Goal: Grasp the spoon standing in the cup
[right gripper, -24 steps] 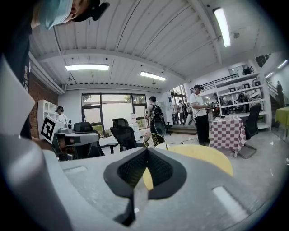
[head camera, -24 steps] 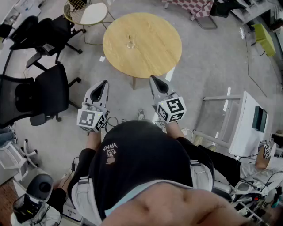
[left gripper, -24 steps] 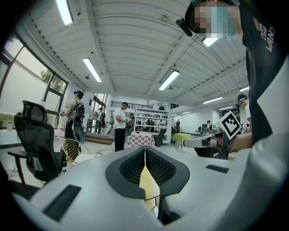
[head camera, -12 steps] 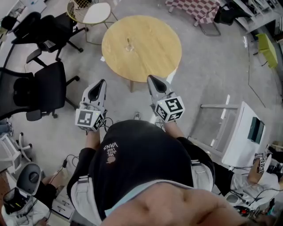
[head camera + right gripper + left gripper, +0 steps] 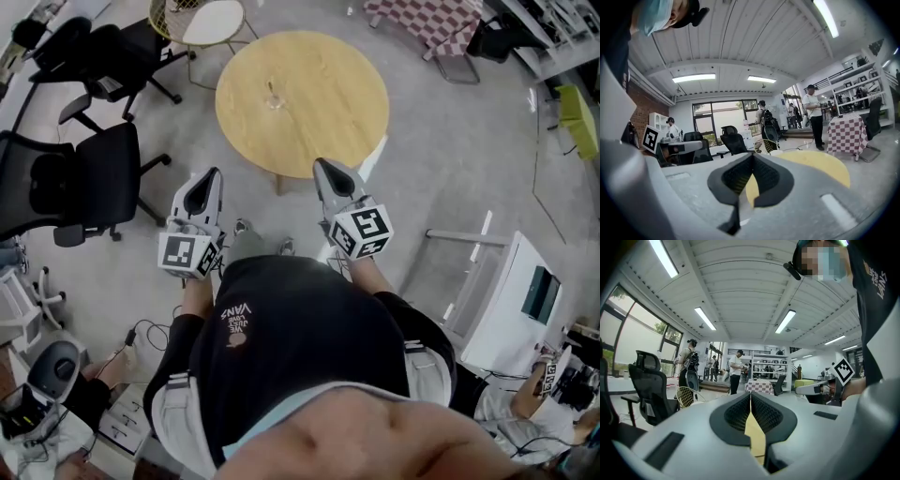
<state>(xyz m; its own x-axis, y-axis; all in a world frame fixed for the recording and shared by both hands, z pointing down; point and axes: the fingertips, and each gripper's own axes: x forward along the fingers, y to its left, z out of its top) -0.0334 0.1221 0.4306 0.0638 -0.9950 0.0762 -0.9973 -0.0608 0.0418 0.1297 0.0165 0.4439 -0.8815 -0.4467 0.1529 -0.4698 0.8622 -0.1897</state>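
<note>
Head view: round wooden table (image 5: 319,112) stands ahead on grey floor (image 5: 441,169), with bare floor all along its near and right edge. On the left two black office chairs (image 5: 89,173) crowd that side; a white-seated wire chair (image 5: 212,21) sits at the table's far left edge, a checked cloth (image 5: 422,17) lies beyond to the right, and a white cabinet (image 5: 511,300) stands well off to the right. The cup (image 5: 274,97) with the spoon (image 5: 273,86) upright in it stands left of the tabletop's centre — small in view, detail not readable — and well apart from both grippers. Left gripper (image 5: 207,178) points at the floor short of the table's near-left edge; right gripper (image 5: 324,169) has its tip over the near rim as seen from above. Left gripper view: left gripper (image 5: 751,397) has its ribbed pads pressed together at the tips, nothing between. Right gripper view: right gripper (image 5: 752,157) likewise — tips meeting, nothing held, the yellow tabletop (image 5: 820,168) beyond.
</note>
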